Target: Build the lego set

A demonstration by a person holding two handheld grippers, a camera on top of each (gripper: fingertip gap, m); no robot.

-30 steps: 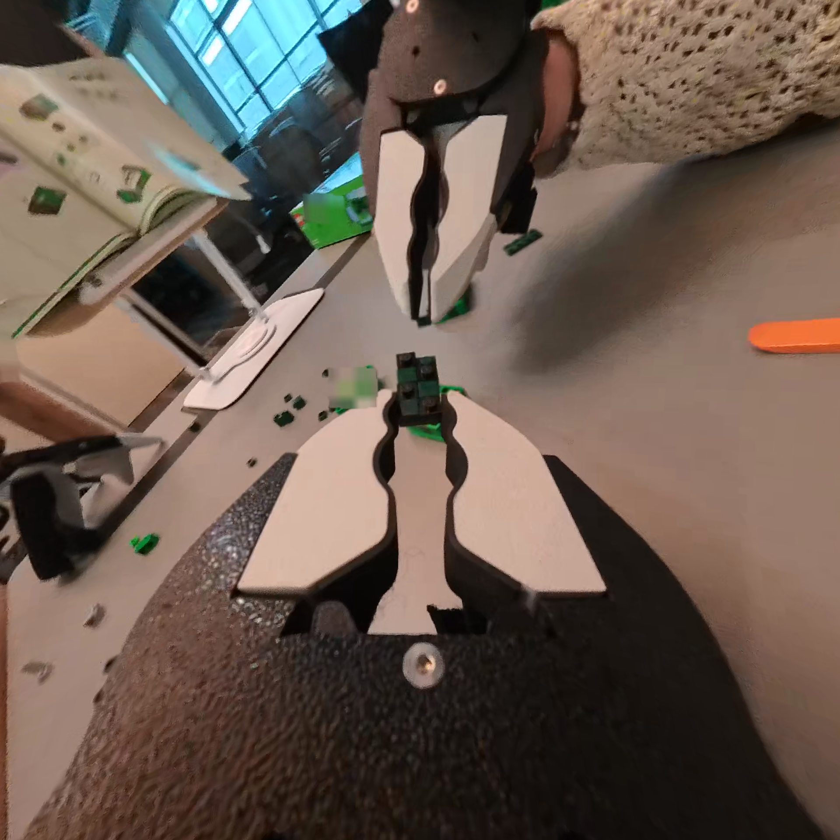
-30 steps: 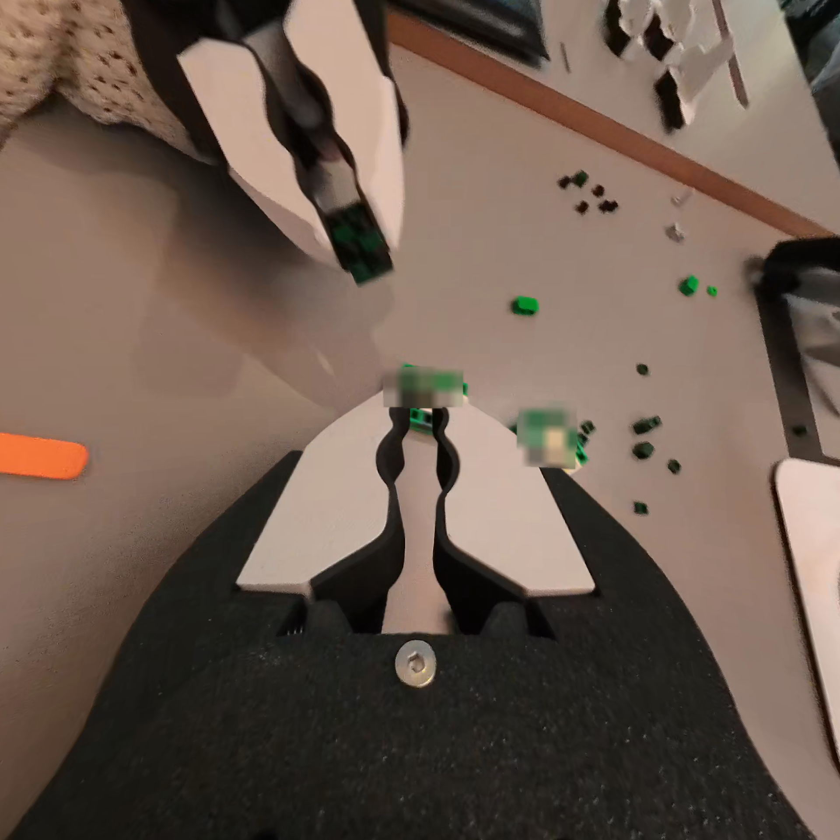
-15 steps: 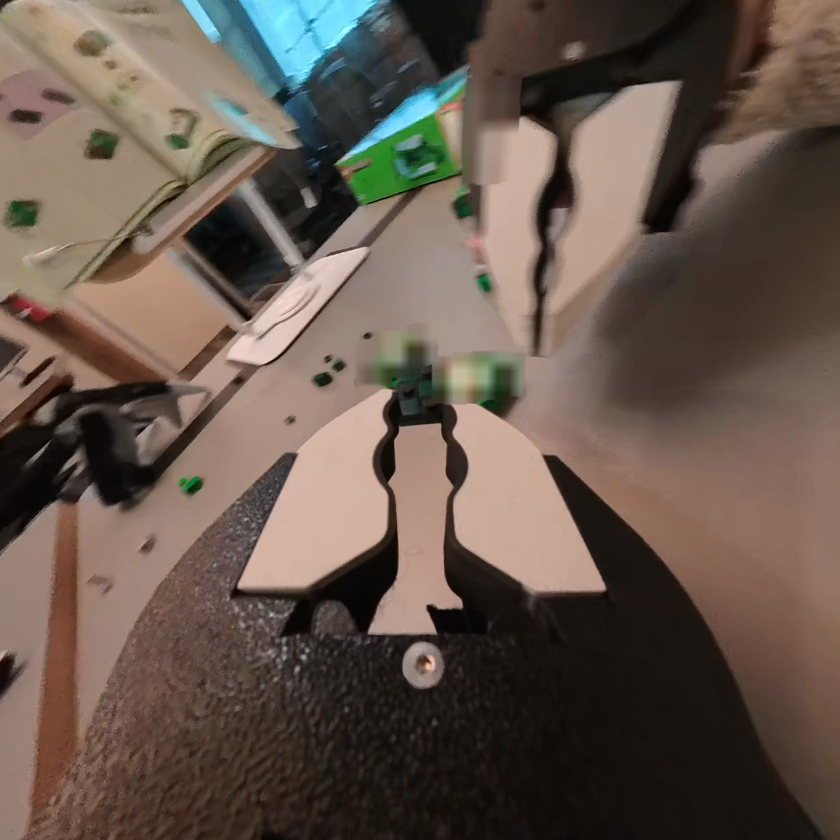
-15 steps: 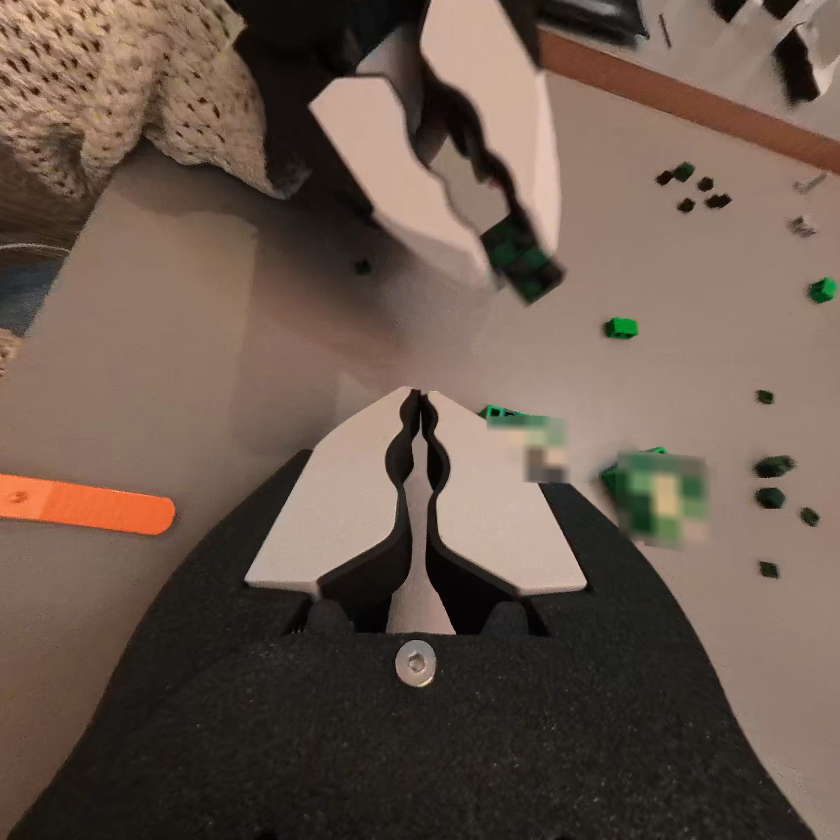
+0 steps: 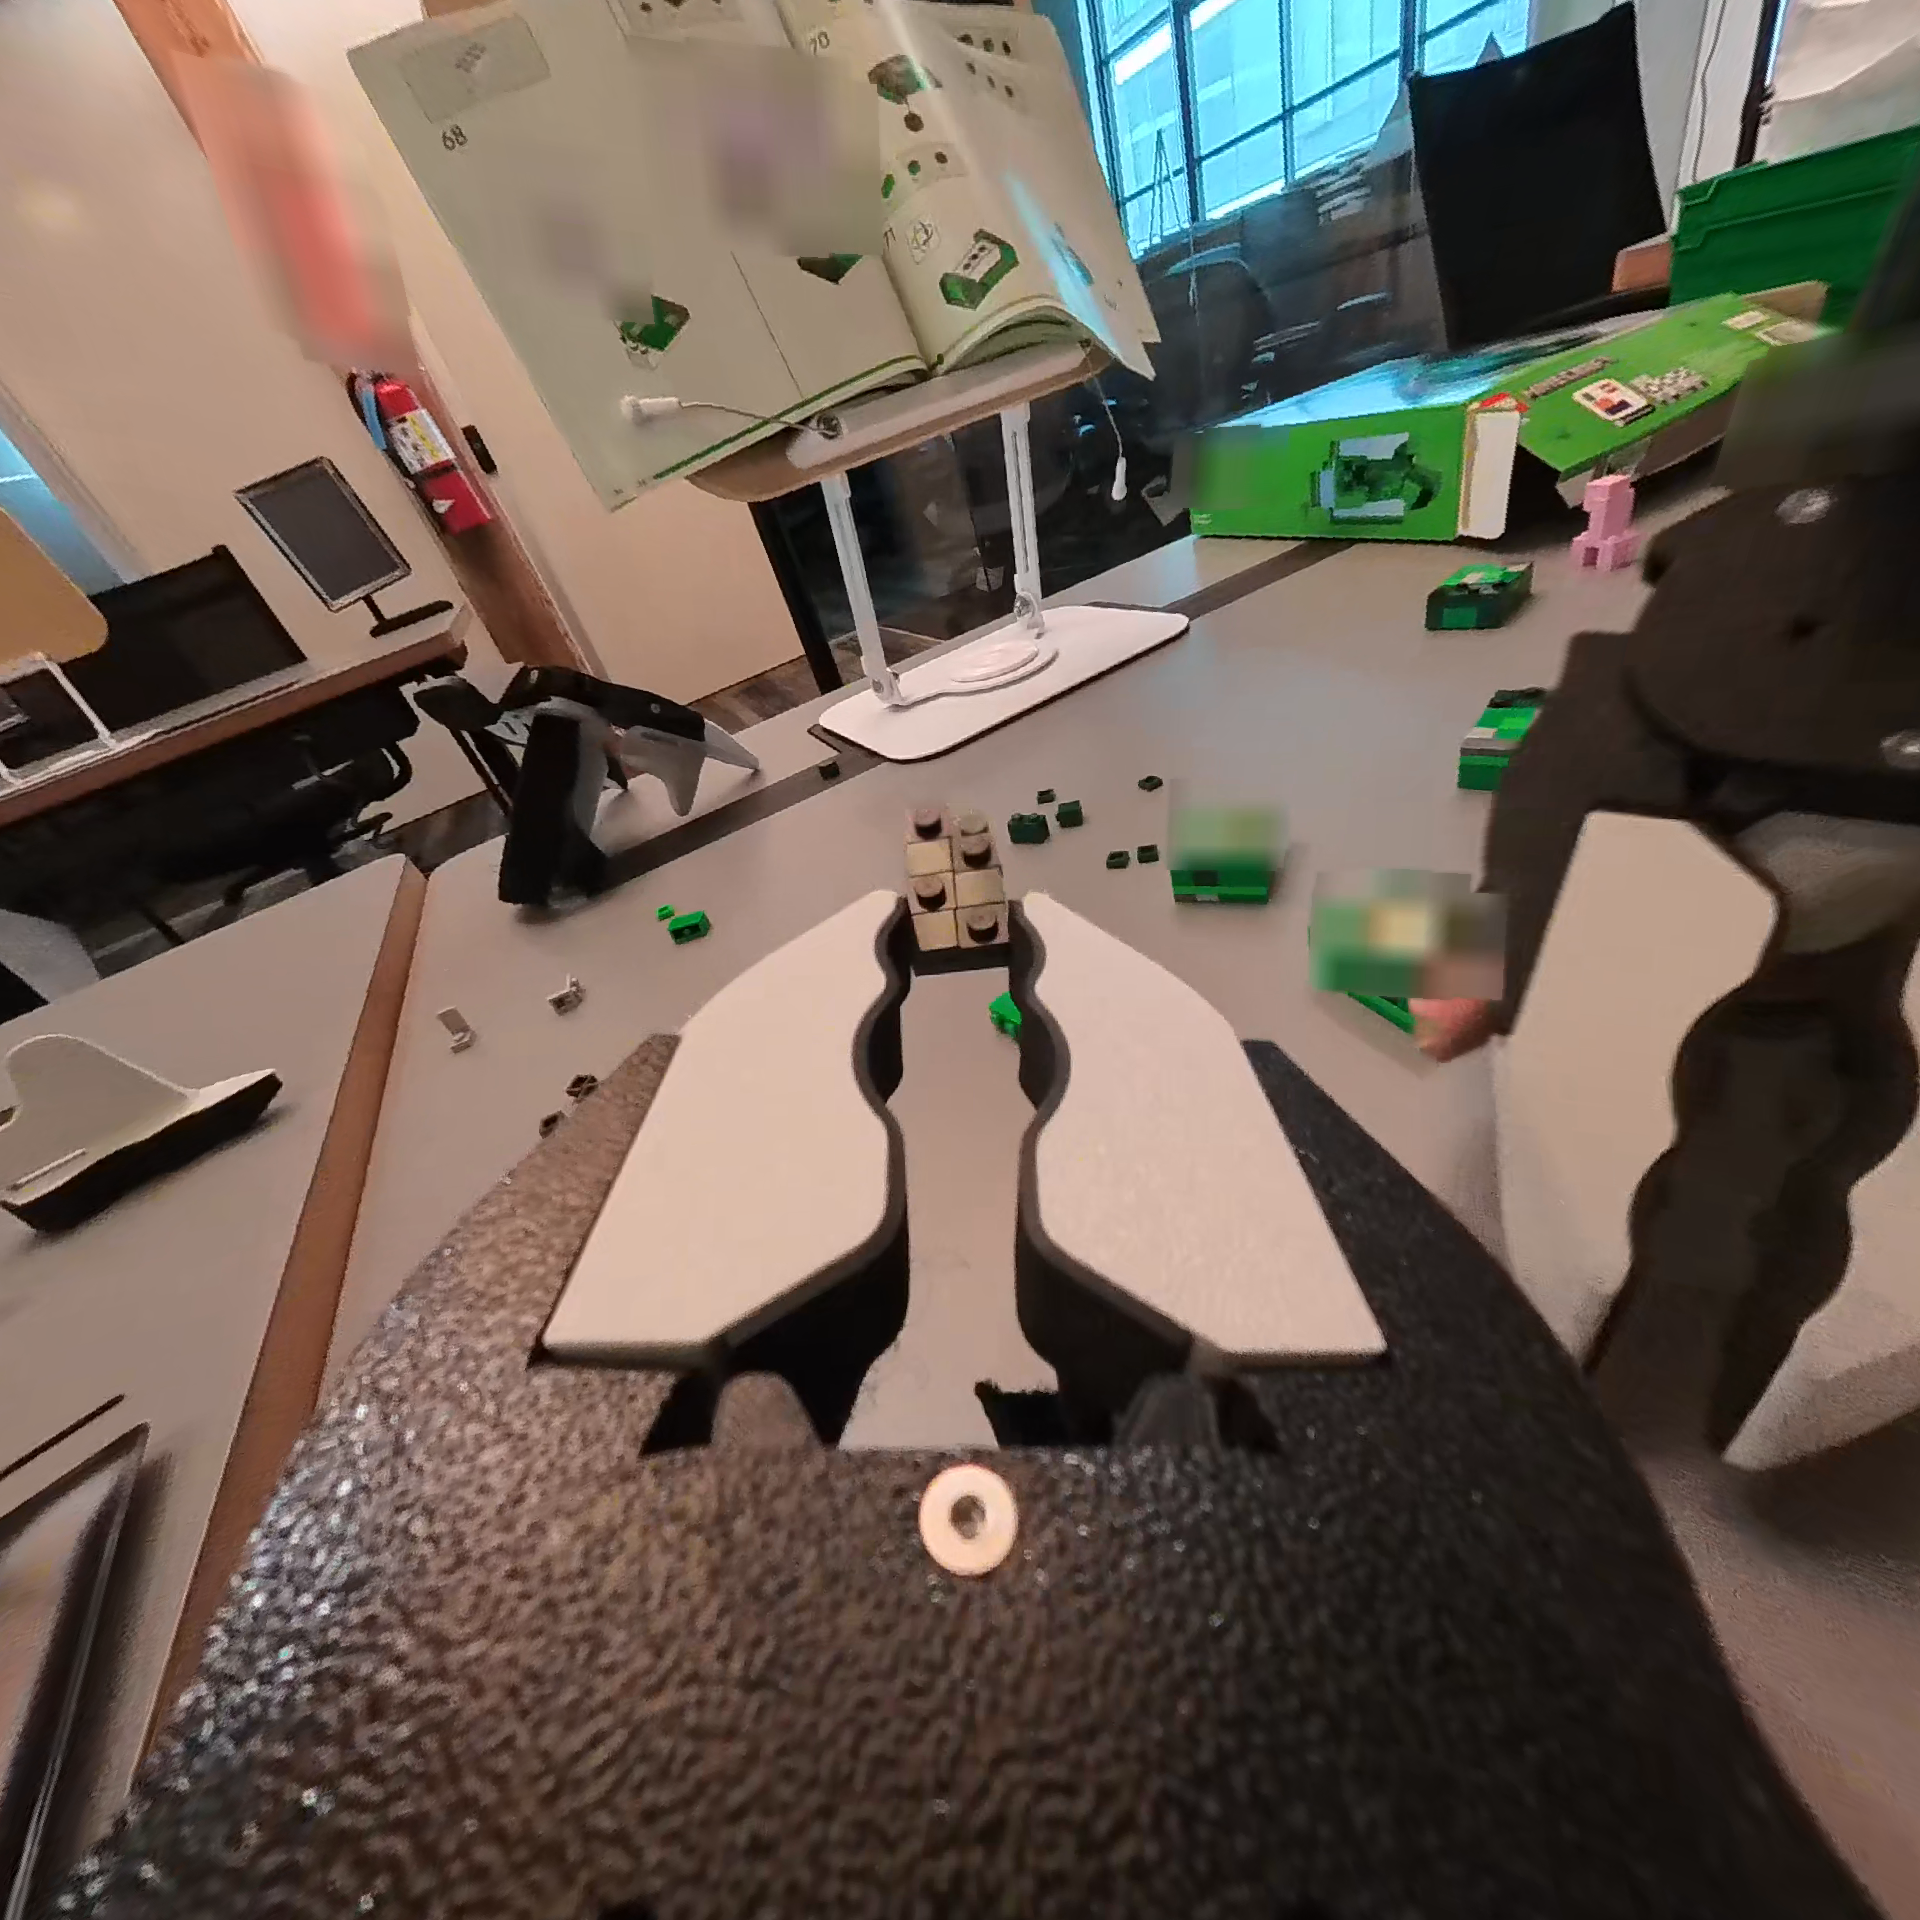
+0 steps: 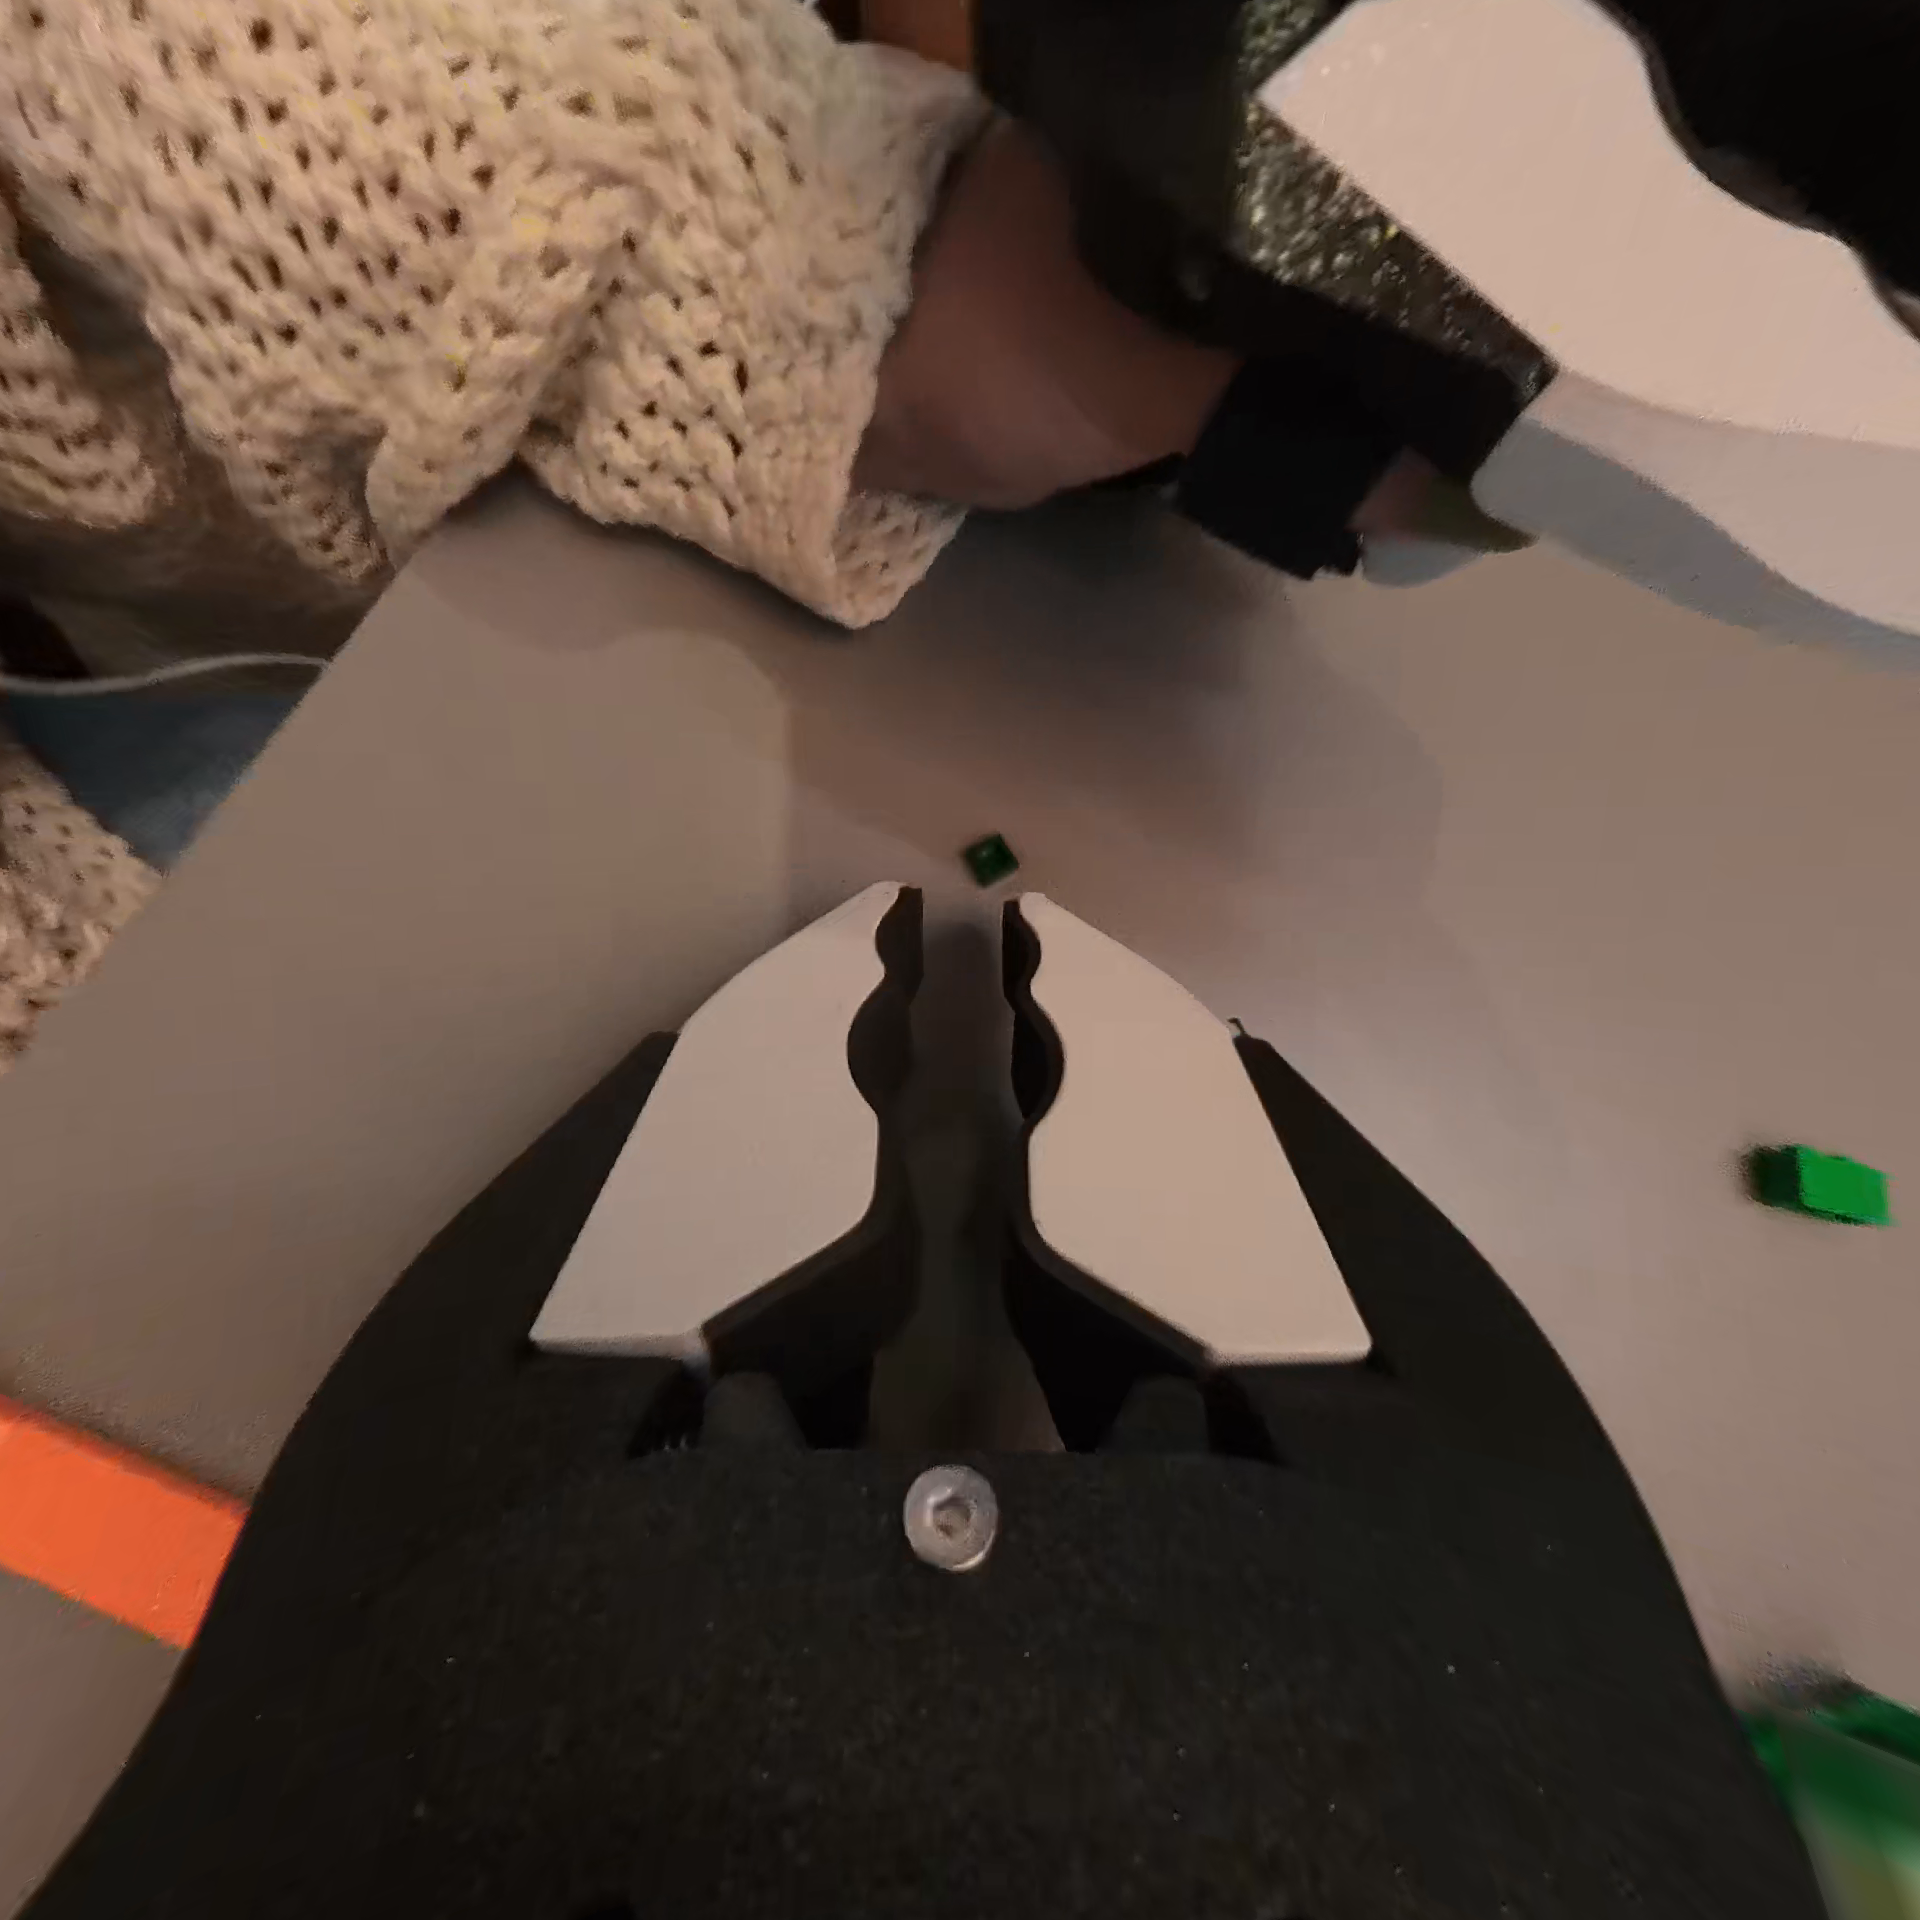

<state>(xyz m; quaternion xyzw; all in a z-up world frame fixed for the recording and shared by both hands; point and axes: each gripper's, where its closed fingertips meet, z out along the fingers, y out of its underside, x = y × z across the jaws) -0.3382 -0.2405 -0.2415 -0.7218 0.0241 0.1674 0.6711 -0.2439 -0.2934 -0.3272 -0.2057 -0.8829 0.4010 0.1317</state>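
So the left gripper (image 5: 958,914) is clamped on a small stack of dark studded lego bricks (image 5: 956,873) right at its tips, dead centre of the left wrist view. The right gripper (image 6: 961,904) has its jaws parted just a little with nothing between them, tips sitting over the grey table (image 6: 1351,935). A tiny dark green piece (image 6: 986,859) lies just past them, looks untouched though it's a bit blurry.

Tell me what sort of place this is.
Probably an office or lab workspace: grey work tables, a wall-mounted fire extinguisher, large windows, and an instruction booklet propped on a stand.
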